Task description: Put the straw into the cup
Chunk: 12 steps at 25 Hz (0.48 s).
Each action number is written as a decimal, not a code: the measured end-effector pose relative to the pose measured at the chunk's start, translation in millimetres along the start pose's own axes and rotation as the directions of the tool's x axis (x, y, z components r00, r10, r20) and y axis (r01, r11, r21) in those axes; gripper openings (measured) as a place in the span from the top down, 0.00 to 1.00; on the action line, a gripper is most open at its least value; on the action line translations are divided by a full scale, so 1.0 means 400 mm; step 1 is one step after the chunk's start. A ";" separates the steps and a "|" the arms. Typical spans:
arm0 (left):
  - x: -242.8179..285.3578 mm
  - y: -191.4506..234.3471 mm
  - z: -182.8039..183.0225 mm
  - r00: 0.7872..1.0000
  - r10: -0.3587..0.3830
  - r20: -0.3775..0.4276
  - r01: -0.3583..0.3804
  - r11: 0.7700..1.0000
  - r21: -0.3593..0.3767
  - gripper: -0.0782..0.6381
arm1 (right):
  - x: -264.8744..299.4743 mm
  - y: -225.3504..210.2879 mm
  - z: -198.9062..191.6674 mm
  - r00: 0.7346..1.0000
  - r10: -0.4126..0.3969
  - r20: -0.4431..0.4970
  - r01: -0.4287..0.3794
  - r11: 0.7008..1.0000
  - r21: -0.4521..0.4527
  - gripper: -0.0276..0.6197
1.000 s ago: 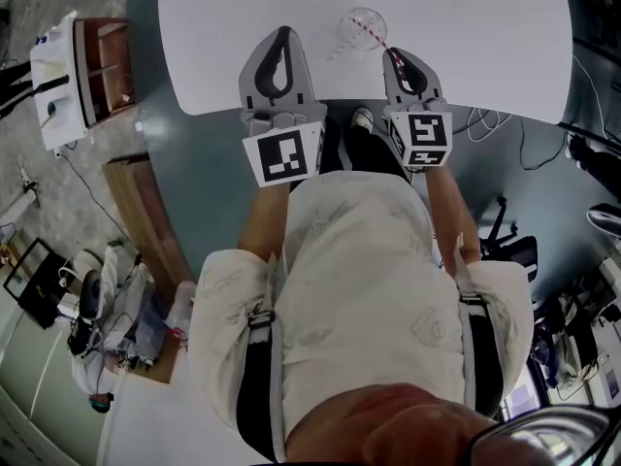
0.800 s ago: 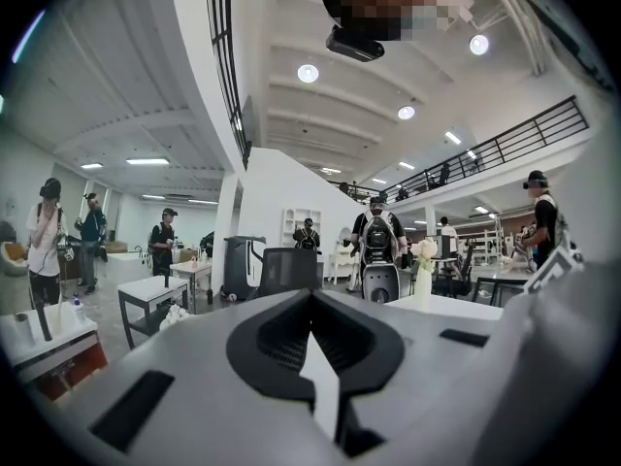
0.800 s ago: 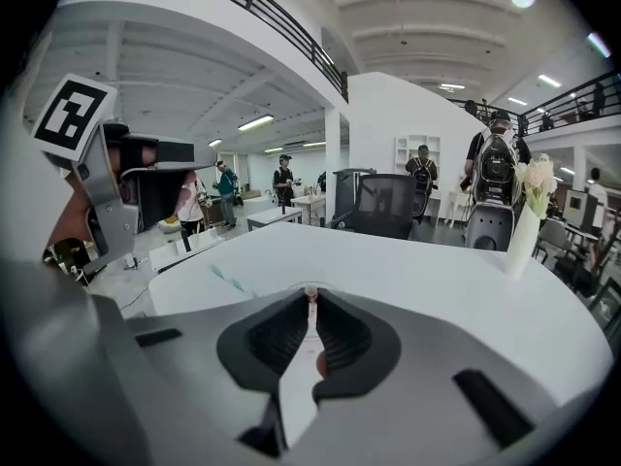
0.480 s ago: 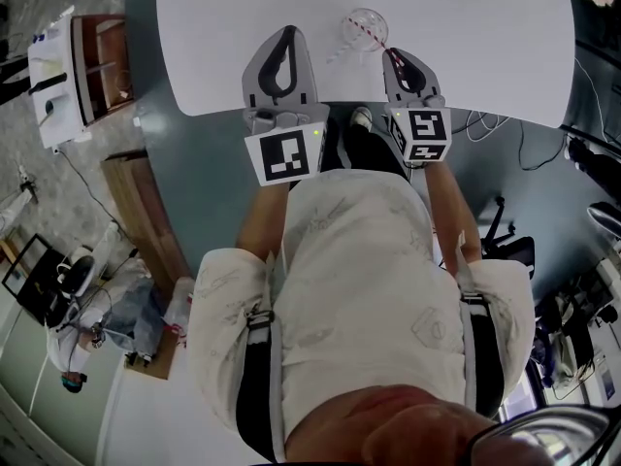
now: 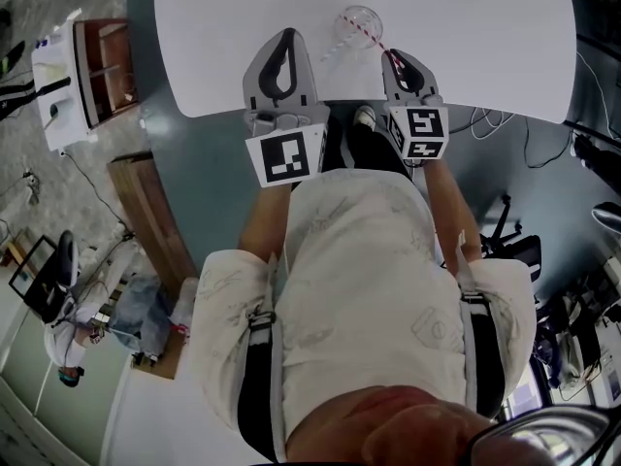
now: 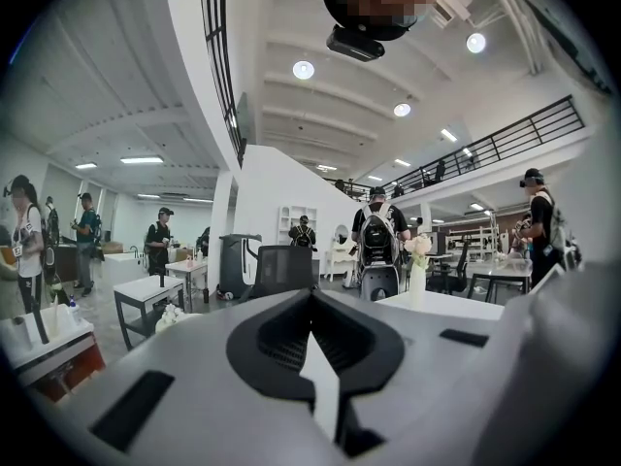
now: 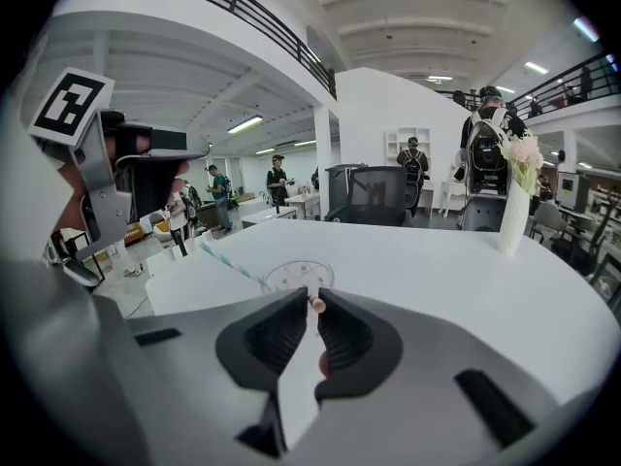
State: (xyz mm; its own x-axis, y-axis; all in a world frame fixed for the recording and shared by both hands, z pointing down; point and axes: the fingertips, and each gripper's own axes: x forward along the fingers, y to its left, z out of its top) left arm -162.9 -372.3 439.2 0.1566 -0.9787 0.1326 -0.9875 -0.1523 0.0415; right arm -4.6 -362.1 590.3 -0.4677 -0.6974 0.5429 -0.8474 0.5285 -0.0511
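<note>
Leaning out of the cup (image 5: 361, 23), the straw (image 7: 231, 263) ends at the right claw (image 7: 309, 298), between its tips. The jaws have just been opening slightly, loose around it.

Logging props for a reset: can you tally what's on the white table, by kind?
Cup: 1
Straws: 2 (red-striped straw, teal-striped straw)
Vase of flowers: 1
Total: 4

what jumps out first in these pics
A clear cup sits on the white table, a red-striped straw slanting from it to the right gripper, whose jaws have just been opening with the straw's end between them. A teal-striped straw juts from the cup's other side, and the left gripper rests alongside, shut and empty.
</note>
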 end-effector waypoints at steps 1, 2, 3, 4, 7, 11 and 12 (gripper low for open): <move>-0.002 -0.003 0.001 1.000 0.001 0.000 -0.001 1.000 0.001 0.89 | -0.001 -0.003 -0.003 1.000 0.000 0.000 0.000 1.000 0.004 0.91; -0.004 -0.004 0.003 1.000 0.002 0.001 -0.002 1.000 0.000 0.89 | 0.000 -0.005 -0.005 1.000 0.000 -0.001 0.000 1.000 0.006 0.91; -0.006 -0.003 0.004 1.000 0.003 0.001 -0.003 1.000 0.000 0.89 | 0.000 -0.006 -0.007 1.000 0.000 -0.001 0.000 1.000 0.007 0.90; -0.008 -0.003 0.005 1.000 0.004 0.002 -0.004 1.000 0.001 0.89 | 0.001 -0.005 -0.008 1.000 0.001 -0.001 -0.001 1.000 0.005 0.90; -0.012 -0.004 0.006 1.000 0.008 0.001 -0.008 1.000 0.003 0.89 | 0.004 -0.005 -0.009 1.000 0.003 0.001 -0.002 1.000 -0.006 0.90; -0.017 -0.009 0.009 1.000 0.012 0.001 -0.012 1.000 0.006 0.89 | 0.005 -0.003 -0.012 1.000 0.016 -0.003 -0.016 1.000 -0.002 0.86; -0.019 -0.010 0.011 1.000 0.013 0.001 -0.013 1.000 0.007 0.89 | 0.005 -0.002 -0.012 1.000 0.018 -0.003 -0.018 1.000 -0.003 0.85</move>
State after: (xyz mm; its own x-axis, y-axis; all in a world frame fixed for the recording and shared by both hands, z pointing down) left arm -160.3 -365.0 433.9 0.1435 -0.9808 0.1323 -0.9896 -0.1404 0.0329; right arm -3.6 -361.6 595.3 -0.4826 -0.6864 0.5441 -0.8380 0.5425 -0.0589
